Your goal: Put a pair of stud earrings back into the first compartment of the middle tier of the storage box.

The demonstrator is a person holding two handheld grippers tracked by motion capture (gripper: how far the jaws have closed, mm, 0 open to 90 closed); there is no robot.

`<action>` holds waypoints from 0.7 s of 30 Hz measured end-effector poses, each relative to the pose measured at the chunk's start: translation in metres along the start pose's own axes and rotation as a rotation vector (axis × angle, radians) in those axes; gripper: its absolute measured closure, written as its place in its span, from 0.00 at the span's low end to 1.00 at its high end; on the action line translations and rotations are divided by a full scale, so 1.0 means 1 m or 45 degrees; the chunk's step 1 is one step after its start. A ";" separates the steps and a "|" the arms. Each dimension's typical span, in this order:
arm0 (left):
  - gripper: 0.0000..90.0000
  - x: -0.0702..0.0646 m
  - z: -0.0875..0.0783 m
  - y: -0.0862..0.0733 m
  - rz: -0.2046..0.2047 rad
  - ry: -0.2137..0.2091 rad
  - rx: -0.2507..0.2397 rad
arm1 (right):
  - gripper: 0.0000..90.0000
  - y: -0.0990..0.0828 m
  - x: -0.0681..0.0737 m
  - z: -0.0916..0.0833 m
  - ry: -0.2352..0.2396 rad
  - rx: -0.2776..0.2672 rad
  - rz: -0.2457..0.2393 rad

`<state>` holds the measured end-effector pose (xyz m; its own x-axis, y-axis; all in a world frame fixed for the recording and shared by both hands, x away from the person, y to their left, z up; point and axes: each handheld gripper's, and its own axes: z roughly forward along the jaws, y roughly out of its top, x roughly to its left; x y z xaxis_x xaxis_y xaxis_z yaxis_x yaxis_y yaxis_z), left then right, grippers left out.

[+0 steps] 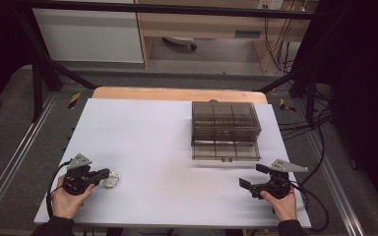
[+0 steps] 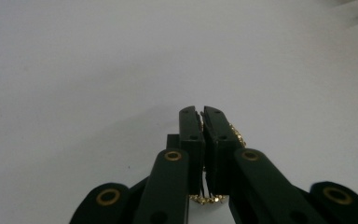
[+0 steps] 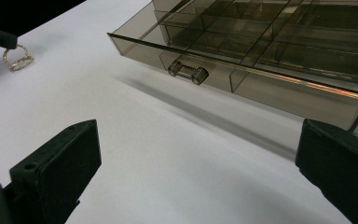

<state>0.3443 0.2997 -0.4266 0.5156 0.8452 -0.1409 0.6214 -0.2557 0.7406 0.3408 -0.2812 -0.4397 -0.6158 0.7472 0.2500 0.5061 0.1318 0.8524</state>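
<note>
Bracelet [image 1: 111, 181] pinched in left claw [image 1: 104, 173] | hand low, claw level

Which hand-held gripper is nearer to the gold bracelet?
Left. The left hand-held gripper is shut on the gold bracelet; the right hand-held gripper sits open far across the white table, by the drawer box.

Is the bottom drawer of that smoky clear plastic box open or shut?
Open: the bottom drawer sticks out in front of the smoky clear plastic box, its dividers exposed.
</note>
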 end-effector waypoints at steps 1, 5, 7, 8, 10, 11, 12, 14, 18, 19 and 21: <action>0.96 -0.001 -0.001 0.001 0.002 -0.007 -0.005 | 0.01 0.000 0.000 0.000 0.000 0.000 0.001; 0.96 -0.004 -0.002 0.004 0.017 -0.015 -0.009 | 0.01 0.000 0.000 0.000 0.001 0.002 0.000; 0.96 -0.007 -0.001 0.005 0.023 -0.020 -0.012 | 0.01 0.000 0.000 0.001 0.000 0.006 -0.002; 0.96 -0.007 -0.001 0.005 0.023 -0.020 -0.012 | 0.01 0.000 0.000 0.001 0.000 0.006 -0.002; 0.96 -0.009 -0.001 0.007 0.026 -0.023 -0.010 | 0.01 0.000 0.000 0.001 0.002 0.007 -0.002; 0.96 -0.010 -0.001 0.008 0.024 -0.024 -0.012 | 0.01 0.000 0.000 0.001 0.001 0.008 -0.003; 0.96 -0.011 -0.001 0.009 0.025 -0.023 -0.016 | 0.01 0.000 0.000 0.001 0.001 0.009 -0.005; 0.96 -0.013 0.000 0.012 0.025 -0.025 -0.018 | 0.01 0.000 0.000 0.001 0.000 0.010 -0.005; 0.96 -0.018 0.002 0.016 0.030 -0.032 -0.020 | 0.01 0.000 0.000 0.001 -0.002 0.013 -0.007; 0.96 -0.020 0.002 0.017 0.034 -0.035 -0.018 | 0.01 0.000 0.000 0.001 -0.001 0.015 -0.007; 0.96 -0.023 0.004 0.020 0.043 -0.042 -0.019 | 0.01 0.000 0.000 0.001 -0.002 0.016 -0.008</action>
<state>0.3470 0.2732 -0.4109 0.5553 0.8203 -0.1370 0.5948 -0.2767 0.7548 0.3414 -0.2806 -0.4406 -0.6180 0.7474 0.2439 0.5099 0.1449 0.8479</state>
